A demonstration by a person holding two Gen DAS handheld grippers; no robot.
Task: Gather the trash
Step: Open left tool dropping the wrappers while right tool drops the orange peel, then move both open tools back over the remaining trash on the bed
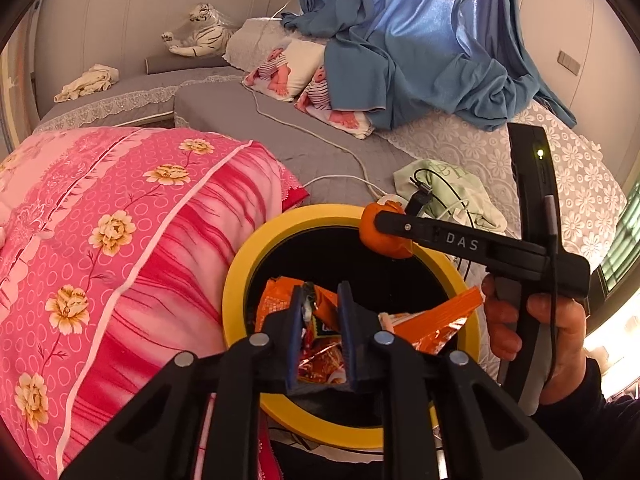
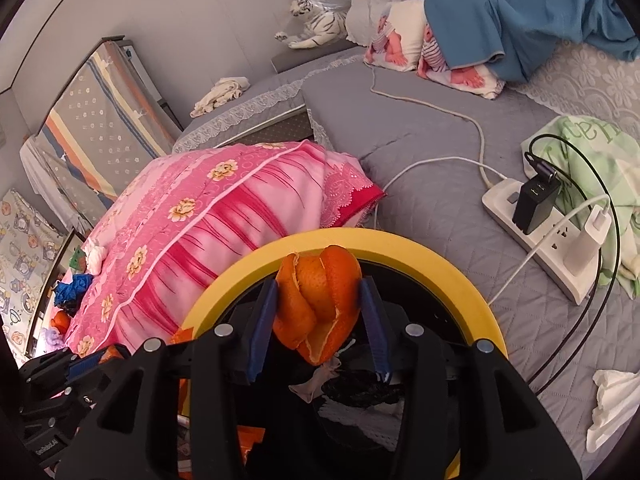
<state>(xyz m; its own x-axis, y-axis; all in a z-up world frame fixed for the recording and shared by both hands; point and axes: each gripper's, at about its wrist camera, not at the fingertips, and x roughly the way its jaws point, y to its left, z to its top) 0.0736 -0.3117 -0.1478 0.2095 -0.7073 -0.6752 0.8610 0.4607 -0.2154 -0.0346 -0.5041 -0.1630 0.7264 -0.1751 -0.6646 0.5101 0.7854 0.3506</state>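
Left wrist cam: left gripper (image 1: 323, 304) w/ jaws narrowly apart, holding nothing, over the round yellow-rimmed black trash bin (image 1: 240, 280); crinkly orange snack wrapper (image 1: 436, 320) is inside.

Right wrist cam: right gripper (image 2: 320, 304) clamps curled orange citrus peel (image 2: 316, 304) above the bin rim. Step, prob.: dropping the peel. Next: spread jaws, then fetch the crumpled white tissue (image 2: 612, 404) on the grey quilted bed (image 2: 432, 216).

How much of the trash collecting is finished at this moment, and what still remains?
Done: orange snack wrappers already lie inside the yellow-rimmed bin. In hand: the right gripper holds an orange peel over the bin; the left gripper is open above the wrappers. Left: dropping the peel, and probably a crumpled white tissue on the grey bed cover.
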